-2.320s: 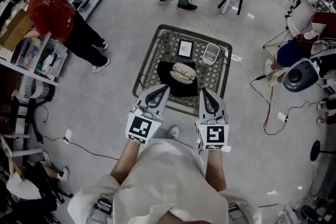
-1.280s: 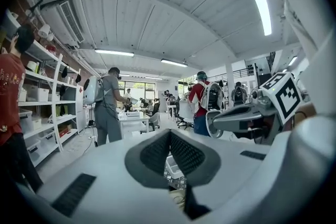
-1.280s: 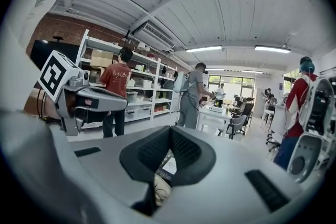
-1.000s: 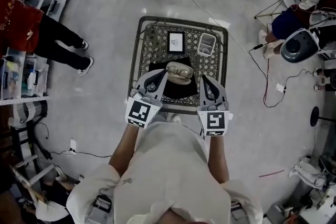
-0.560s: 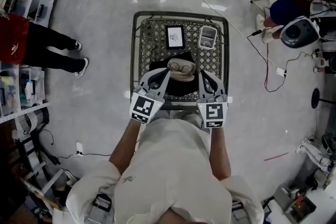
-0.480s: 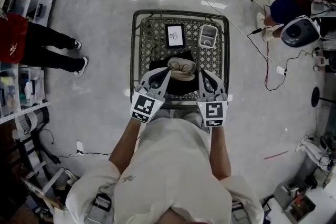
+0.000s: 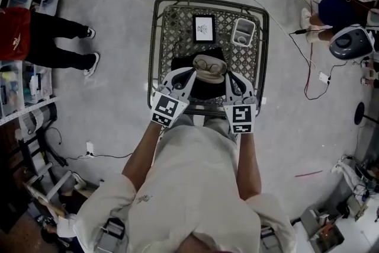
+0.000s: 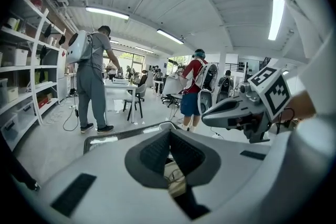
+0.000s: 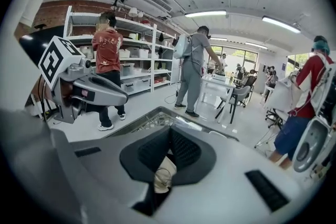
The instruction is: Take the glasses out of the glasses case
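Over near edge of mesh surface (image 7: 155,32), see left tongs (image 7: 187,74) and right tongs (image 7: 230,76) side by side, both pointing away from wearer. Closed tip to tip in both gripper views, gripping nothing. Between the two tips, just beside each, find beige glasses case (image 7: 211,73) sitting on black cloth (image 7: 197,90) mid-surface, glasses (image 7: 206,62) lying inside it; can't tell whether tips touch case. Further back on surface, note framed marker card (image 7: 204,28) and clear tub (image 7: 244,31) next to each other. Off left on floor, see person in red top (image 7: 15,32) by shelving.
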`<action>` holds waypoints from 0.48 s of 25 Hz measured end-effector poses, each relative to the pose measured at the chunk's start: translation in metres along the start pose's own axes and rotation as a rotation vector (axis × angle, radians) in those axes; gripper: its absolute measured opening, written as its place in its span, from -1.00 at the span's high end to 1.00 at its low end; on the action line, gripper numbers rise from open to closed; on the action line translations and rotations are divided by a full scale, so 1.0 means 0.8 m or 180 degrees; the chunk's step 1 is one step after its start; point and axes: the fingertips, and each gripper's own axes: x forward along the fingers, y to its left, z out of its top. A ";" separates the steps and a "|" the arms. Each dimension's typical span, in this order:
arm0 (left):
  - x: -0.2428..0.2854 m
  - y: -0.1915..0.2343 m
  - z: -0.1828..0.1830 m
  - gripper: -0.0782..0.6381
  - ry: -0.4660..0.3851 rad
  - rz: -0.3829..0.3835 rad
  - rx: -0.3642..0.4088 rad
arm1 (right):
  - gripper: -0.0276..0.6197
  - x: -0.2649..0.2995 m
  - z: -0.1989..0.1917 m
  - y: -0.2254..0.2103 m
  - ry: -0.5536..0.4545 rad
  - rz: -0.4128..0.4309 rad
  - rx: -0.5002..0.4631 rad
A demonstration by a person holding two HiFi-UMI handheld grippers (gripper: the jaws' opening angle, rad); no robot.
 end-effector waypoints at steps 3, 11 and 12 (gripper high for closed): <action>0.005 0.000 -0.011 0.75 0.0078 0.0060 -0.0055 | 0.90 0.010 -0.017 0.003 0.0078 0.0137 0.0014; 0.021 0.002 -0.042 0.75 0.0286 0.0189 -0.0178 | 0.90 0.038 -0.052 0.006 0.0281 0.0436 -0.0078; 0.024 0.001 -0.046 0.75 0.0308 0.0199 -0.0198 | 0.90 0.041 -0.057 0.005 0.0306 0.0472 -0.0095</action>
